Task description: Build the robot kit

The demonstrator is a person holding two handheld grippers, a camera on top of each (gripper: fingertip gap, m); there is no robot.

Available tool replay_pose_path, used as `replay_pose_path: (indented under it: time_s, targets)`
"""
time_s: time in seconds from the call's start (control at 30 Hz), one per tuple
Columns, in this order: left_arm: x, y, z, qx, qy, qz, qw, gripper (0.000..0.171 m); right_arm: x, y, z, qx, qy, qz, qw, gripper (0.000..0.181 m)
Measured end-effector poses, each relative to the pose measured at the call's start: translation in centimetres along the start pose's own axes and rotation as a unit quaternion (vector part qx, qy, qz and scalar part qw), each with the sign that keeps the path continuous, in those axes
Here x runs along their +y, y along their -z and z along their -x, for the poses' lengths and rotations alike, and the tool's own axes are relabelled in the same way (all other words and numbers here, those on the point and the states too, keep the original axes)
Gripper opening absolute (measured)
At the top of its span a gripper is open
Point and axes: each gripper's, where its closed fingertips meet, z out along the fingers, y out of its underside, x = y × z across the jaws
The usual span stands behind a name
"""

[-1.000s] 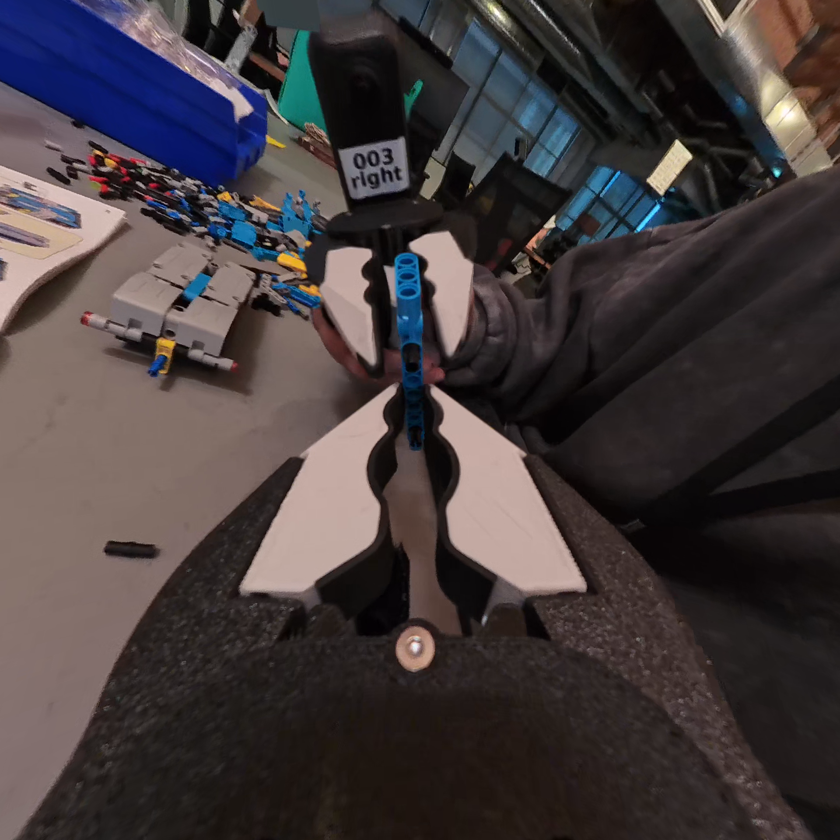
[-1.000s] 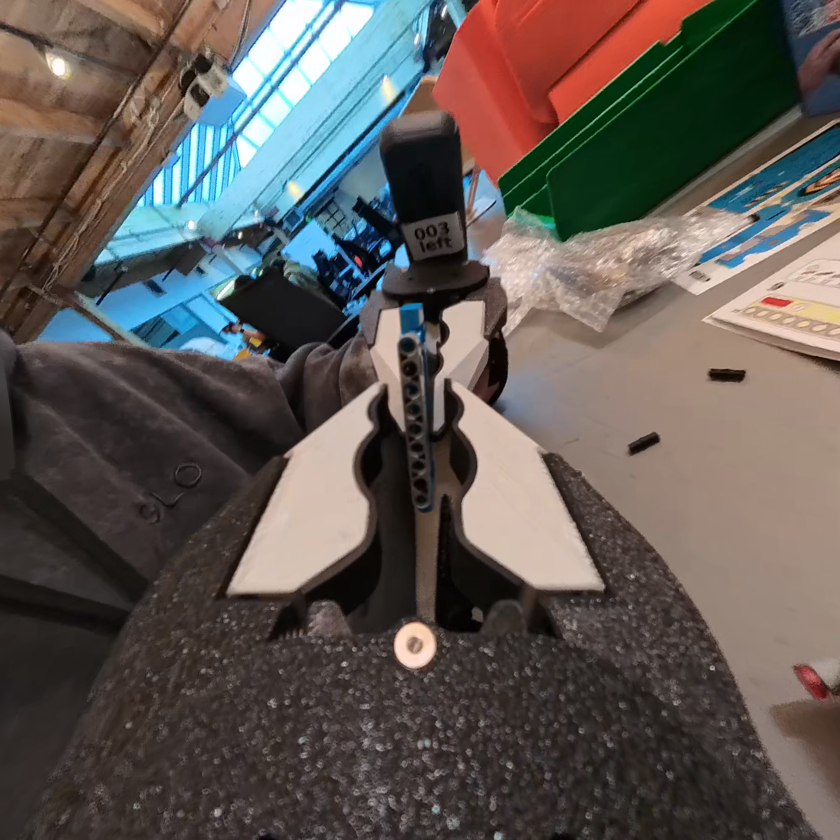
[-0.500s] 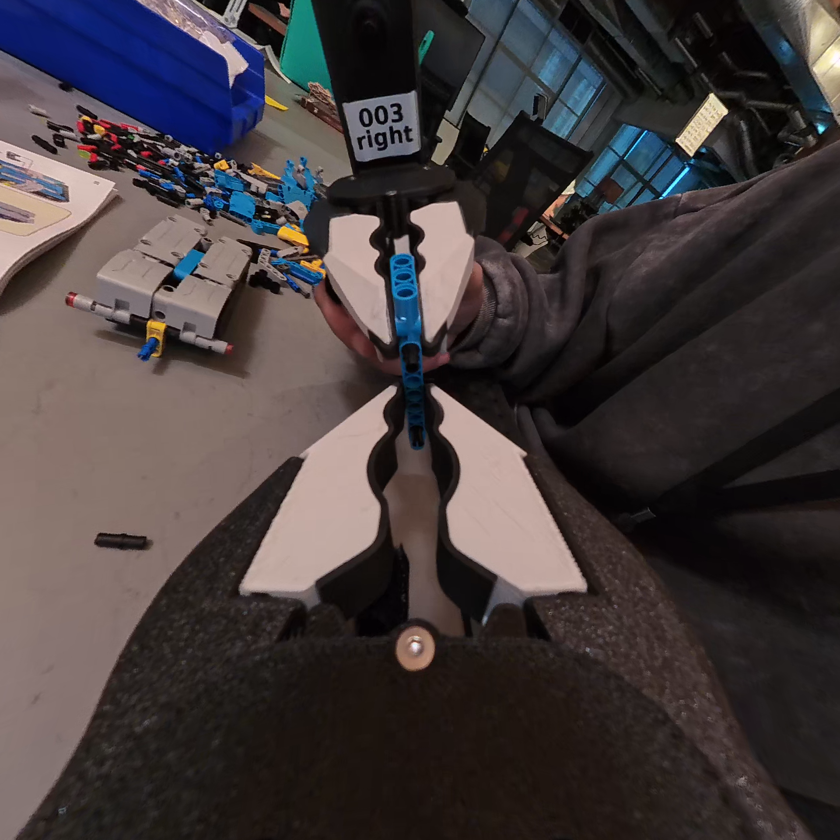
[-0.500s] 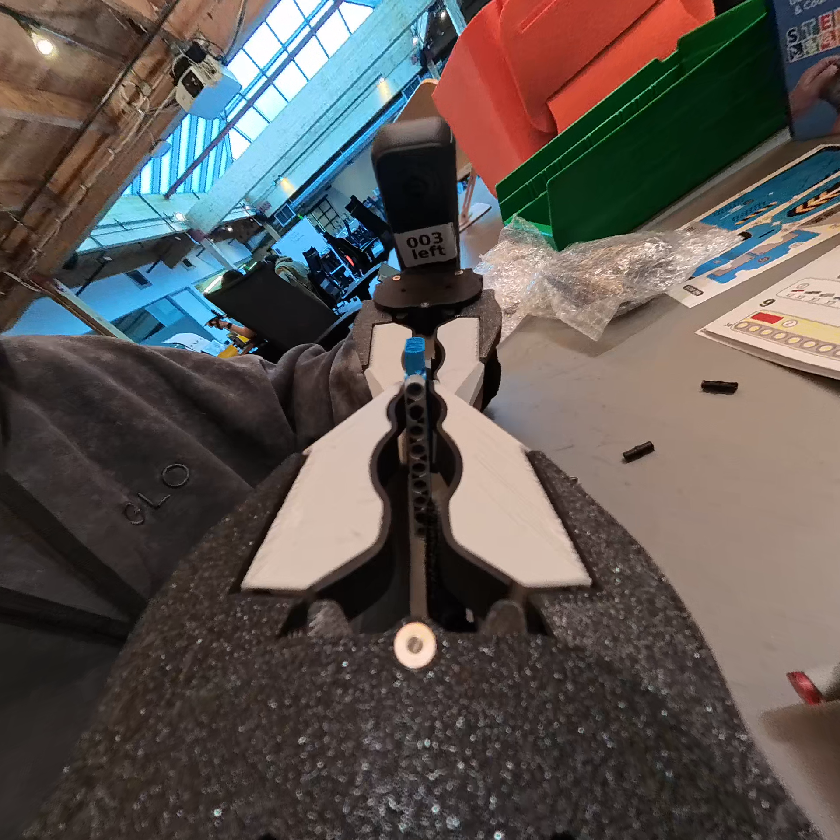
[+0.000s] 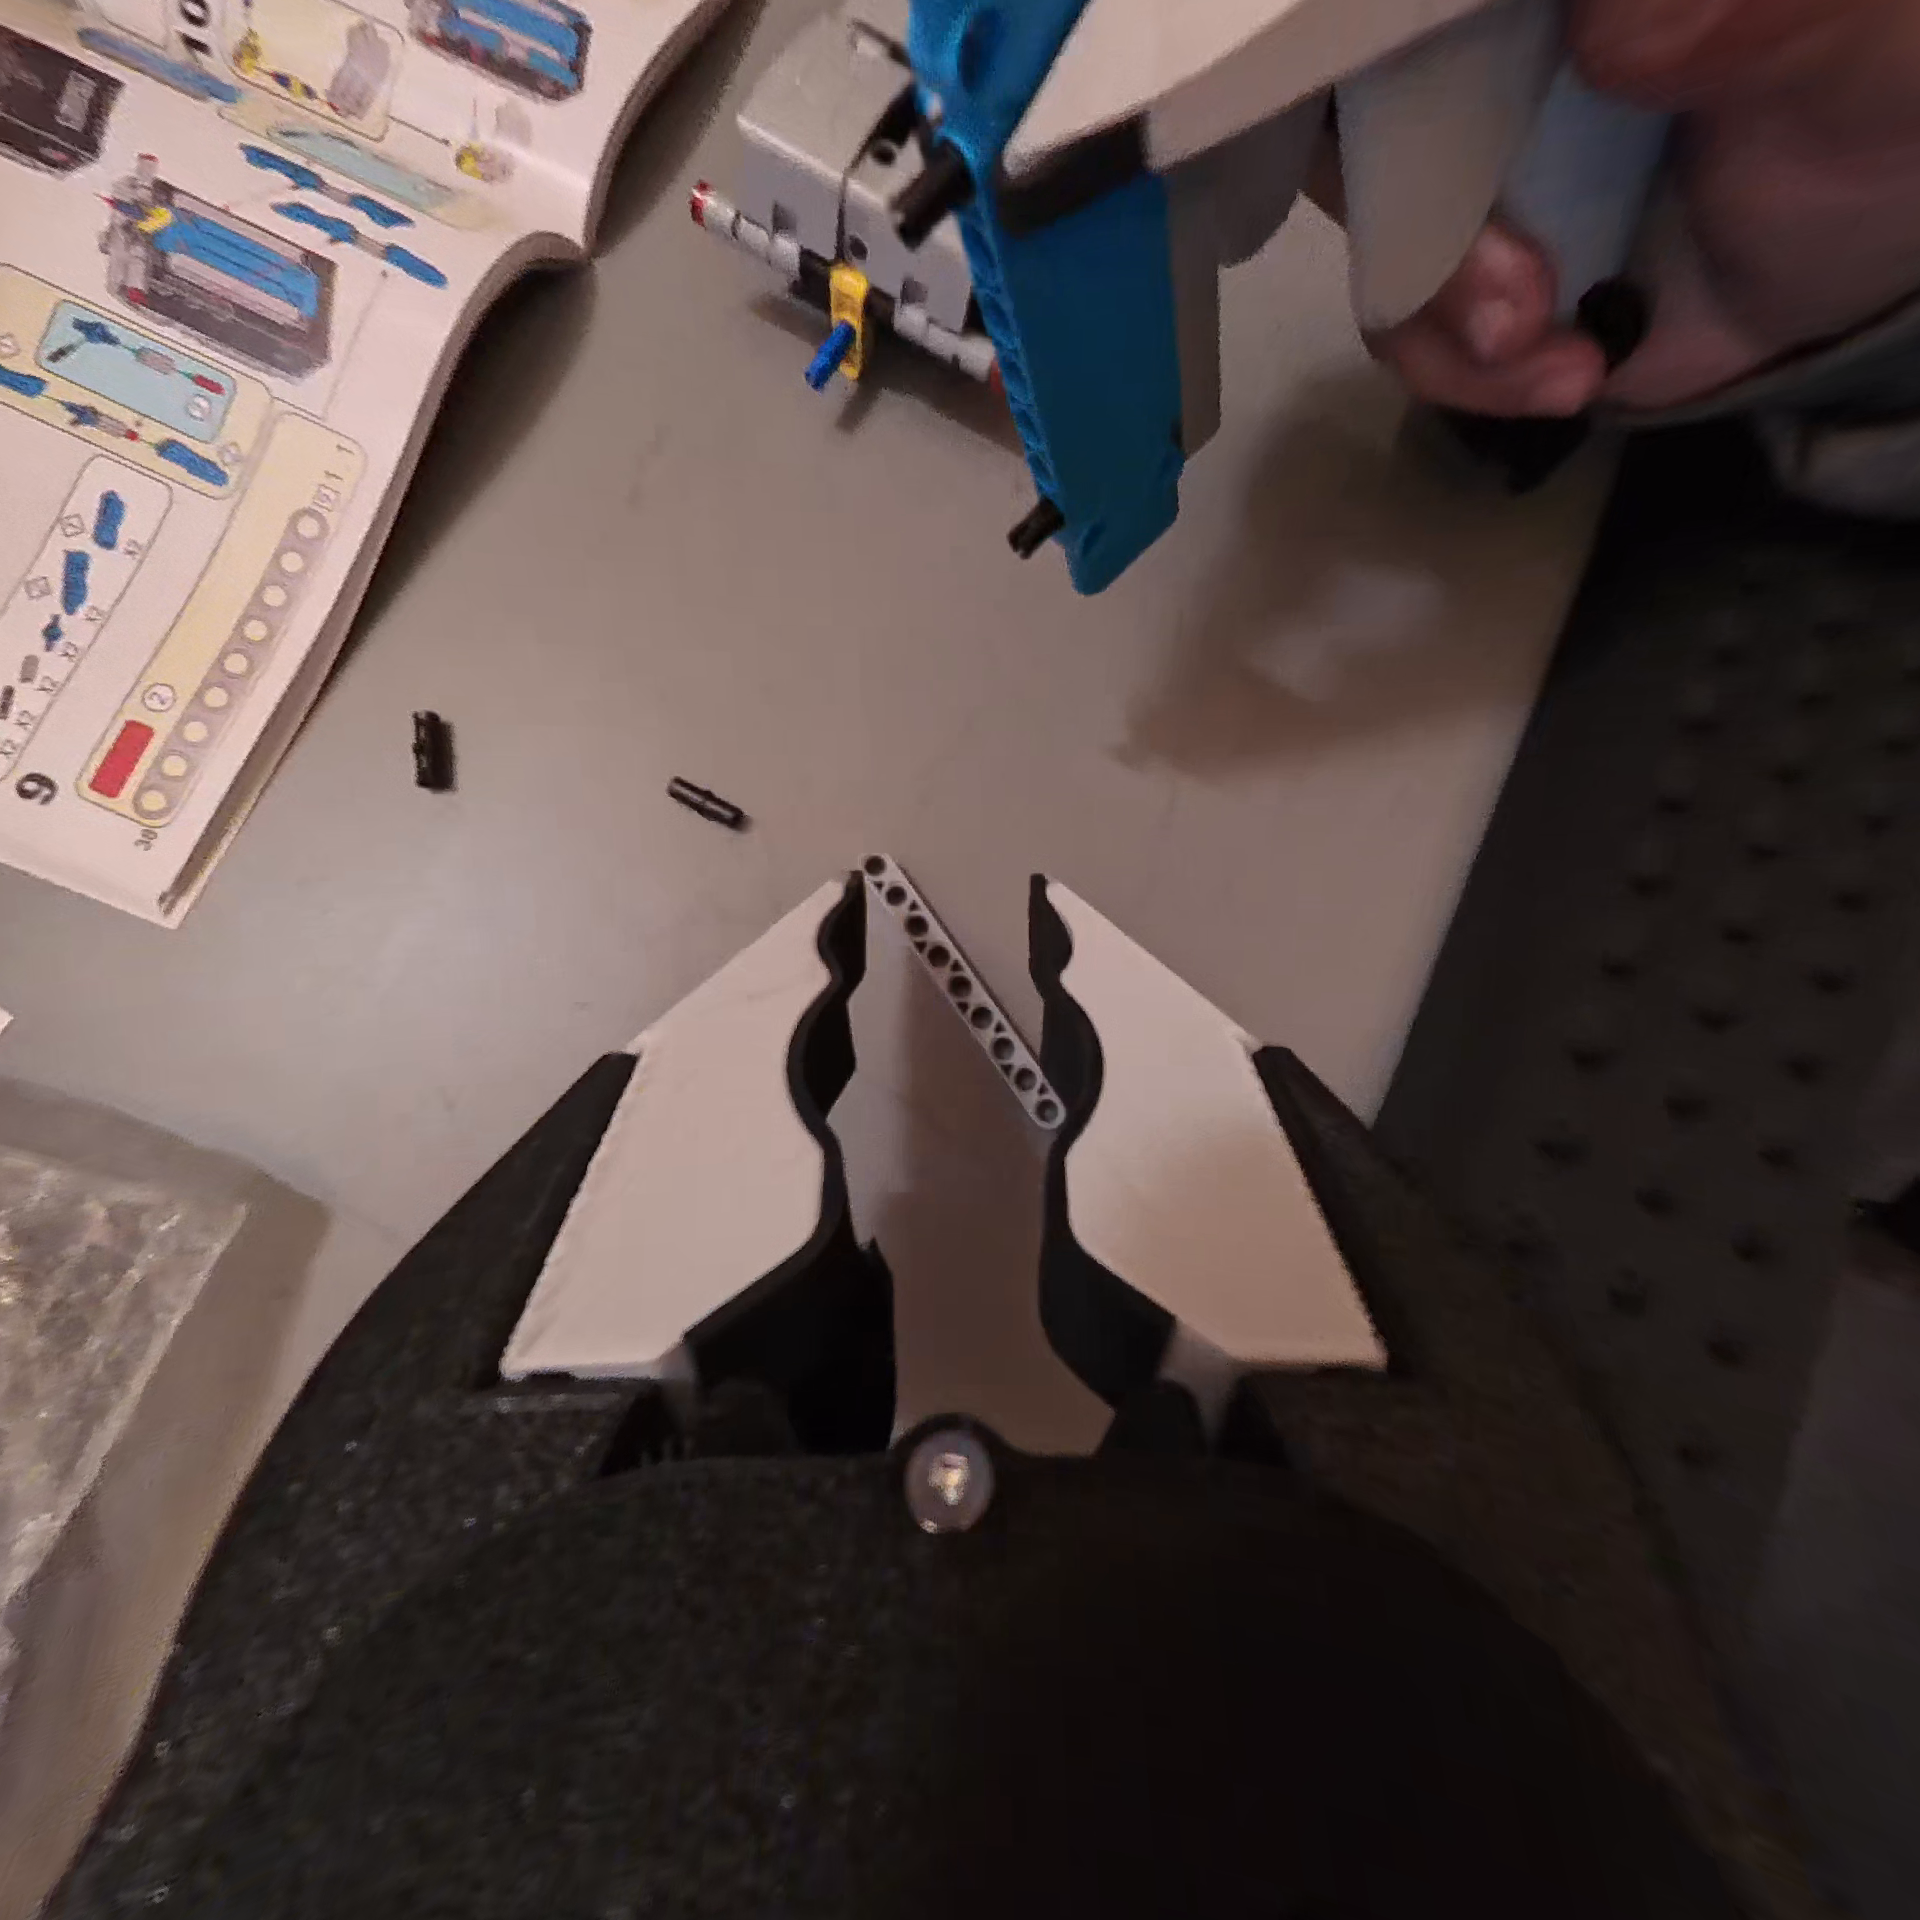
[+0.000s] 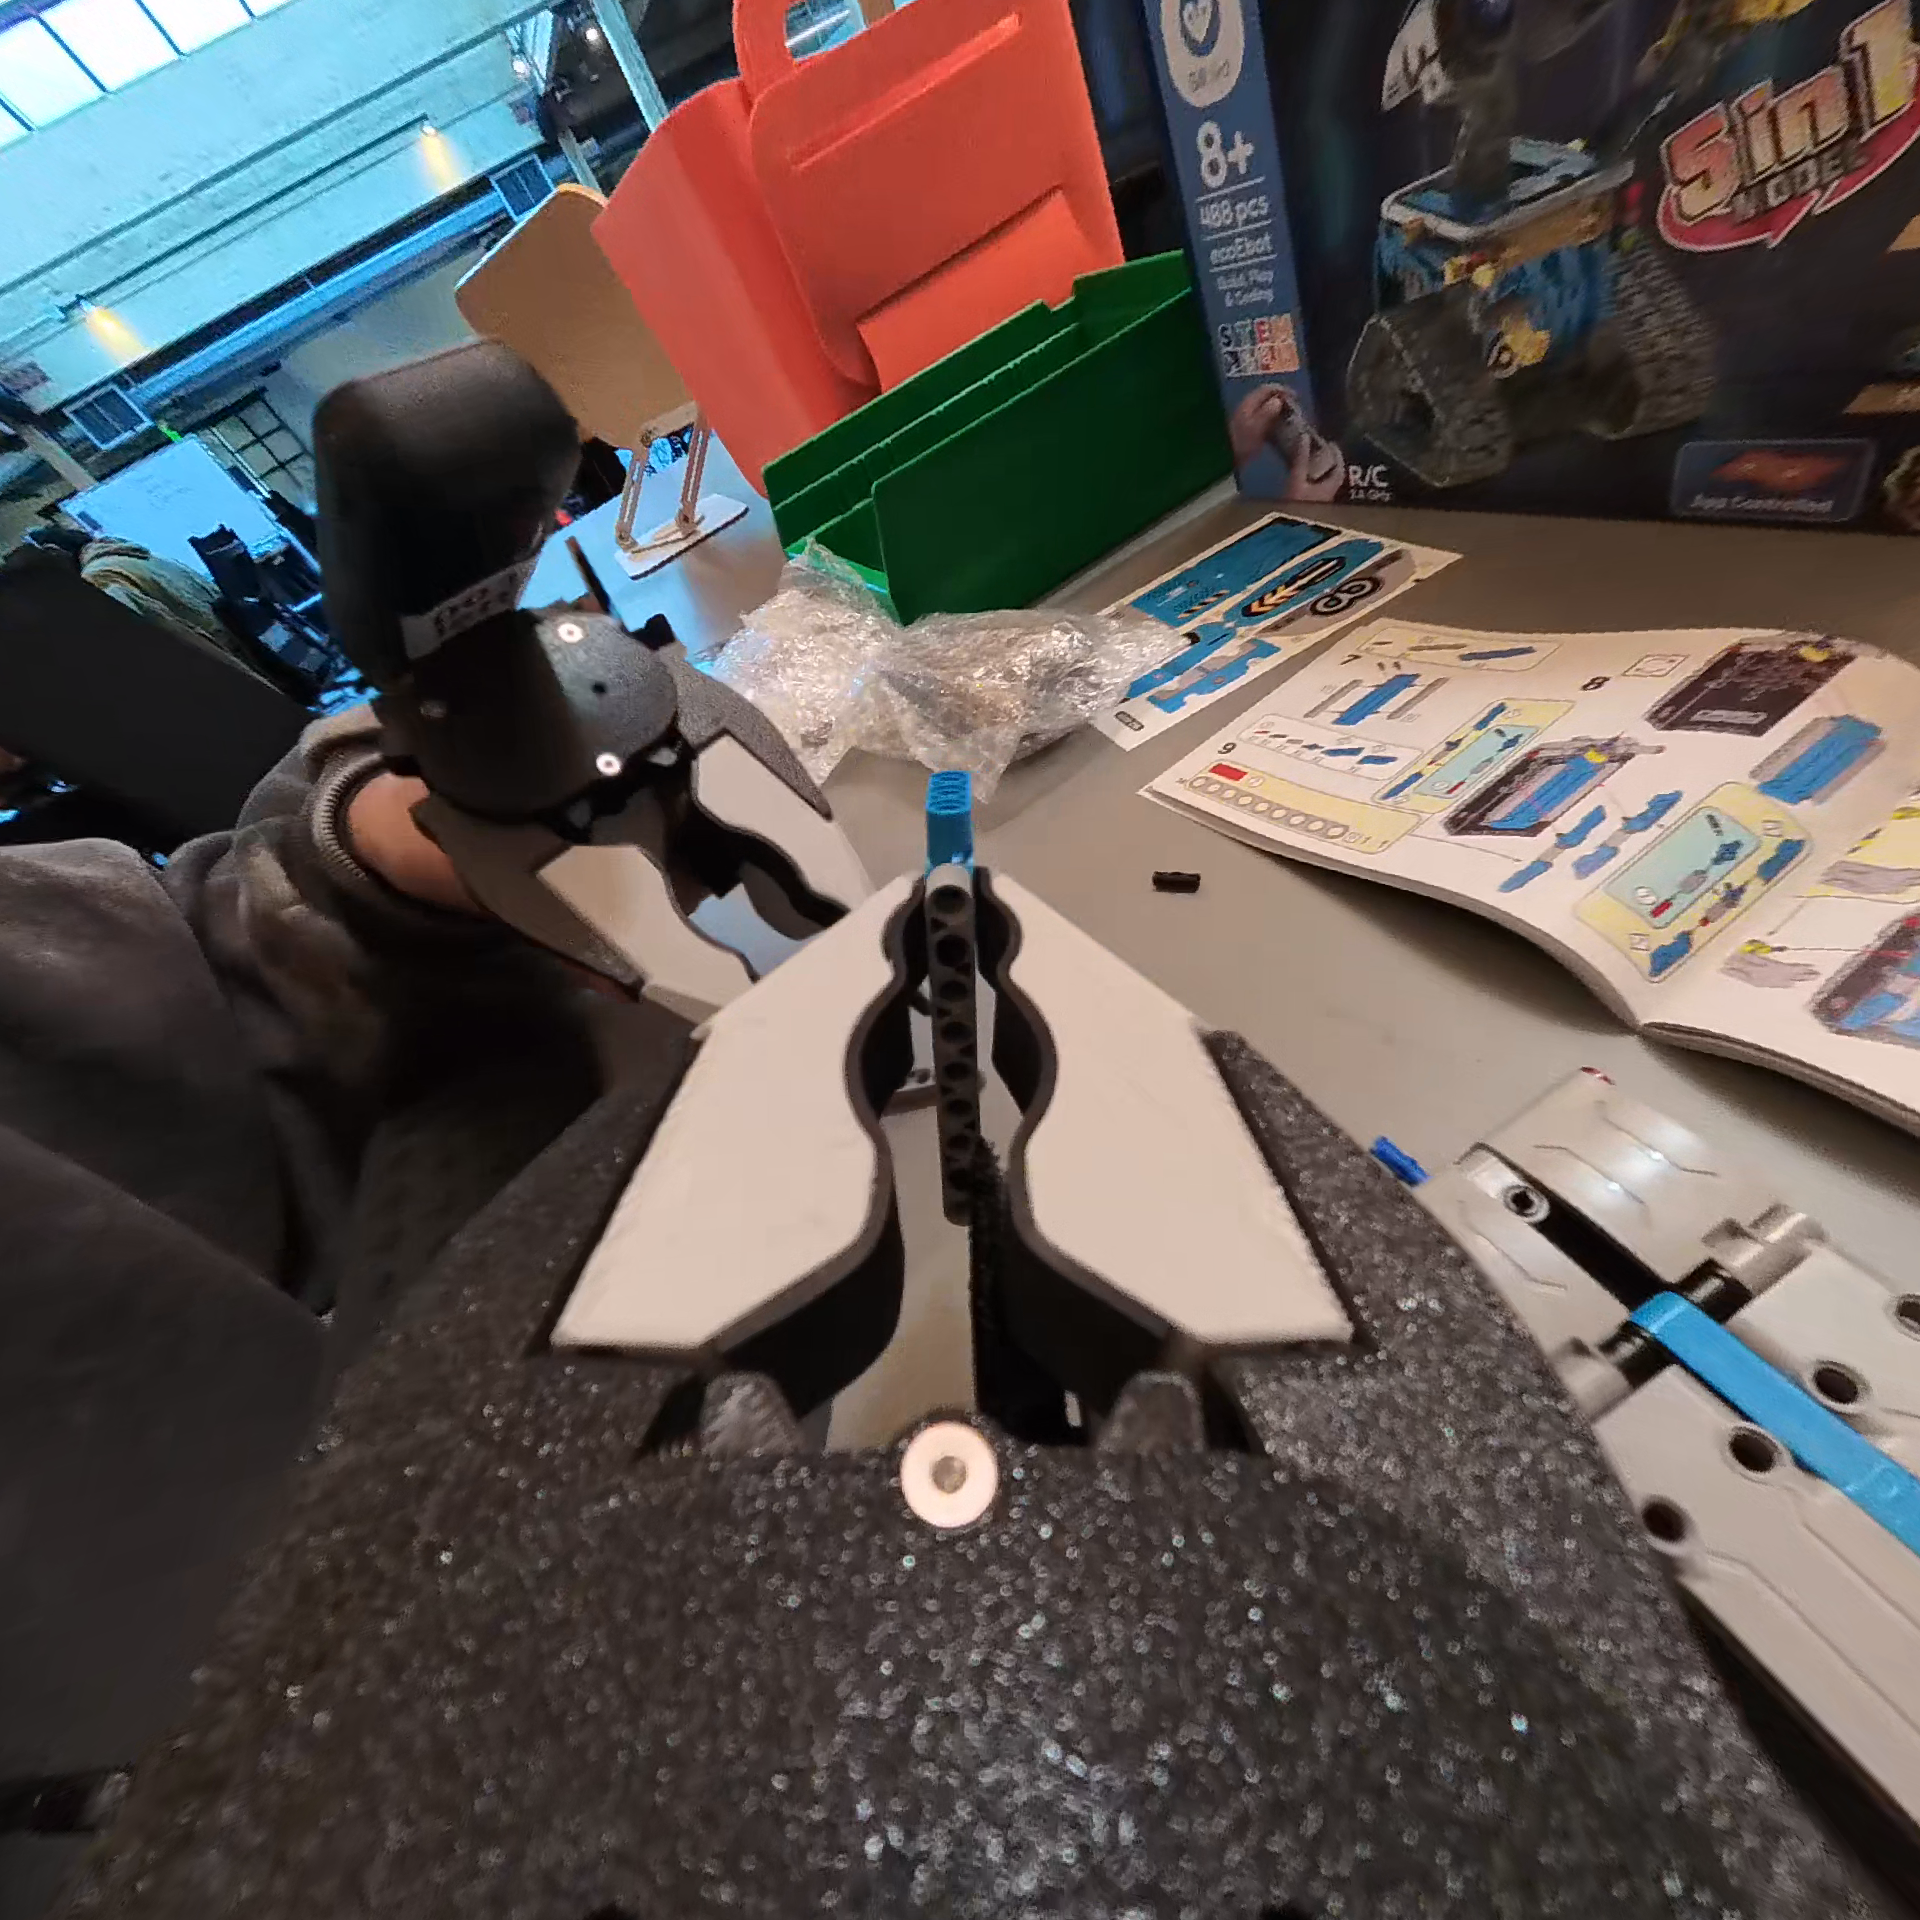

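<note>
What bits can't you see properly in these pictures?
- Left wrist view: the grey block model is cut off by the top edge and partly hidden behind the blue beam.
- Left wrist view: the plastic bag is blurred and cut off by the left edge.
- Left wrist view: whether the grey beam touches the open left gripper's fingers is unclear.
- Right wrist view: the right gripper's fingers shadow the blue beam's near end.

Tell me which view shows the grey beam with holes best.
The left wrist view: the grey beam lies flat on the table, every hole visible, between the open fingers of the left hand-held gripper. In the right wrist view I cannot find it with certainty.
</note>
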Motion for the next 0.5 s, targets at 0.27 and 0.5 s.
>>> replay_pose_path:
  time_s: [0.27,0.5]
  targets:
    - [1.8,-1.6,0.7,-0.012,-0.001,0.043,0.999,0.019,0.2,-0.2,0.5,-0.013,-0.008,0.0,1.0,0.006]
    - [0.6,-1.7,1.9,-0.006,-0.024,-0.012,1.0,0.006,0.4,-0.2,0.5,-0.02,-0.021,0.004,1.0,0.006]
